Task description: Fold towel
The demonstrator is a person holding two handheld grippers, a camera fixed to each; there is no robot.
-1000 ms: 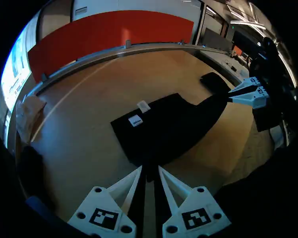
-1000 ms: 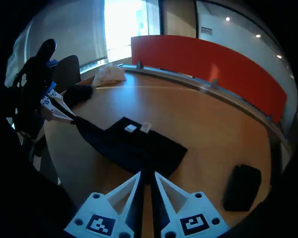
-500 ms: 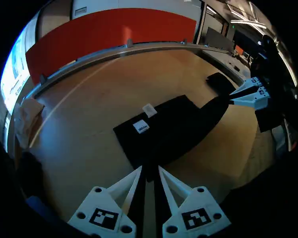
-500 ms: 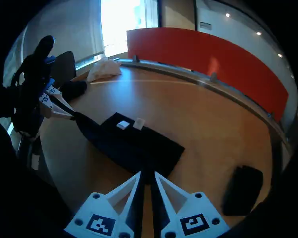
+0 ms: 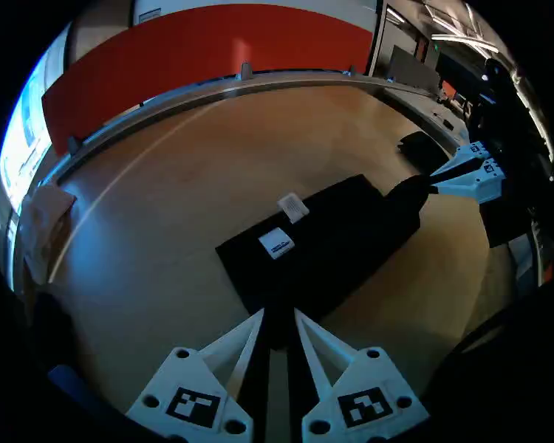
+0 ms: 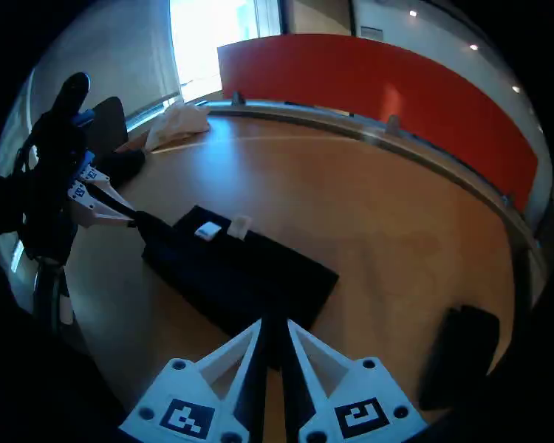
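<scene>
A black towel [image 5: 336, 232] lies on the wooden table [image 5: 188, 170], with two white labels [image 5: 276, 243] on its upper side. My left gripper [image 5: 278, 316] is shut on one near corner of it. Farther right in the left gripper view, my right gripper [image 5: 432, 181] pinches the other corner, lifted a little off the table. In the right gripper view the towel [image 6: 240, 273] runs from my right gripper [image 6: 275, 325], shut on its corner, to the left gripper [image 6: 133, 219] at the left, held by a dark-sleeved hand.
An orange divider panel [image 5: 203, 52] runs along the table's far edge. A small black pouch [image 6: 462, 354] lies on the table at the right. A crumpled pale bag [image 6: 175, 122] and a dark chair [image 6: 107, 129] sit at the far left.
Both grippers have moved forward over the table with the towel's corners. The sagging edge between them has drawn in, and the towel now looks shorter and more compact.
</scene>
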